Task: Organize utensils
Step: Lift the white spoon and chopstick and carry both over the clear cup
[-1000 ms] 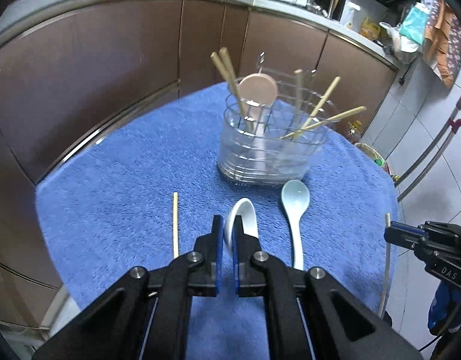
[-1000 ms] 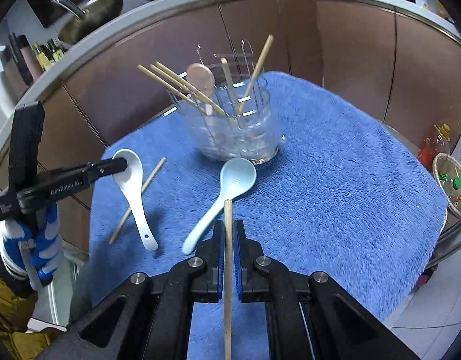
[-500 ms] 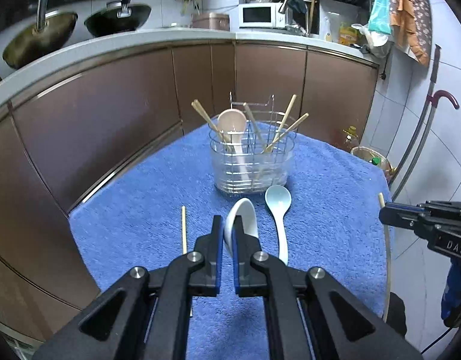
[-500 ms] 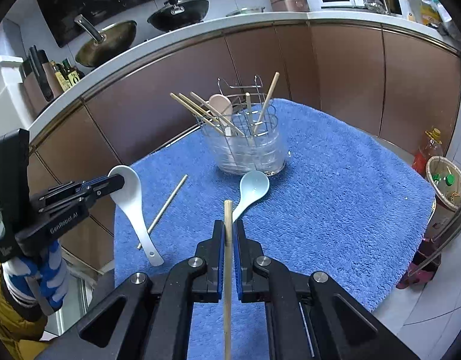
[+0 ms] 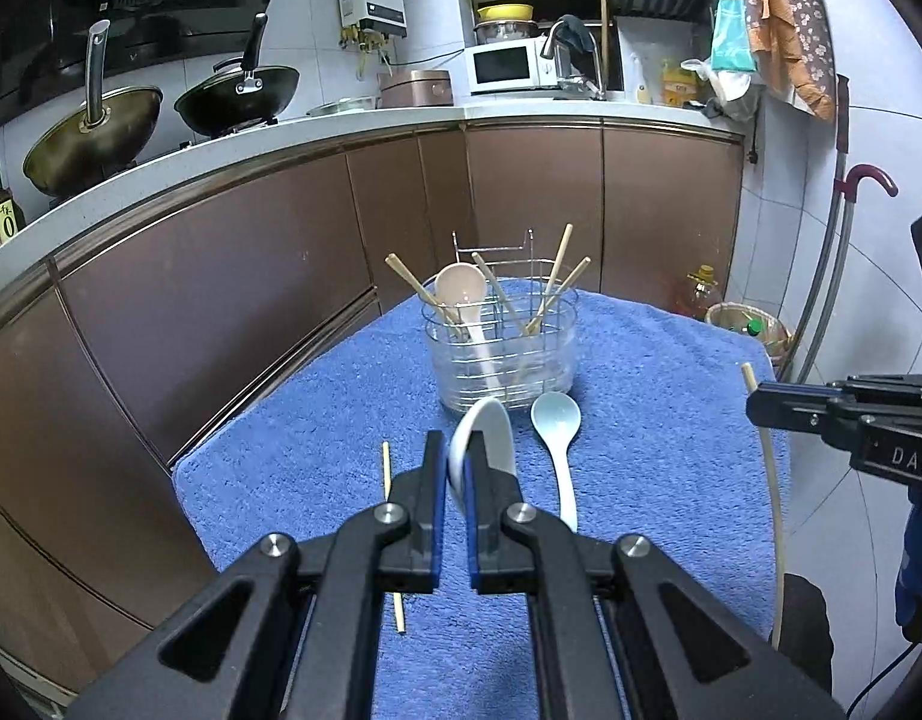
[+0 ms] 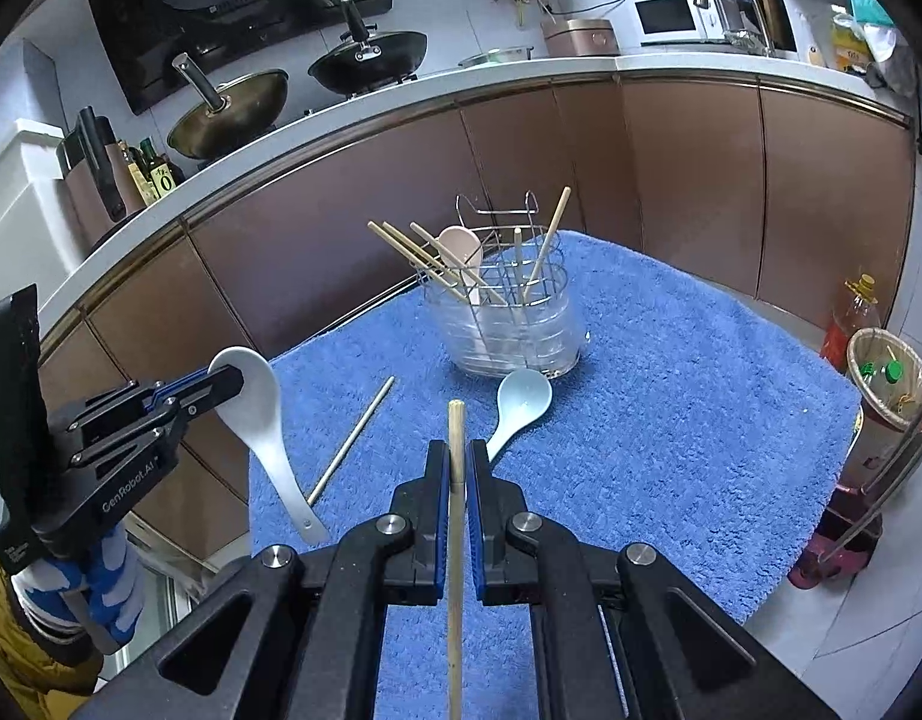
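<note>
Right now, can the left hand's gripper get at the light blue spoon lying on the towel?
Probably not yet. The left gripper has its jaws shut on the white spoon, so it has no free grasp. The path itself looks free: the light blue spoon lies uncovered before the utensil holder.

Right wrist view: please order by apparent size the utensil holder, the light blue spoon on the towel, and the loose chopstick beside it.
1. Utensil holder, clearly largest.
2. Light blue spoon and loose chopstick: similar length; the spoon is broader, the chopstick much thinner.

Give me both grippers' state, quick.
Left gripper: shut on the white ceramic soup spoon.
Right gripper: shut on a pale wooden chopstick.
</note>
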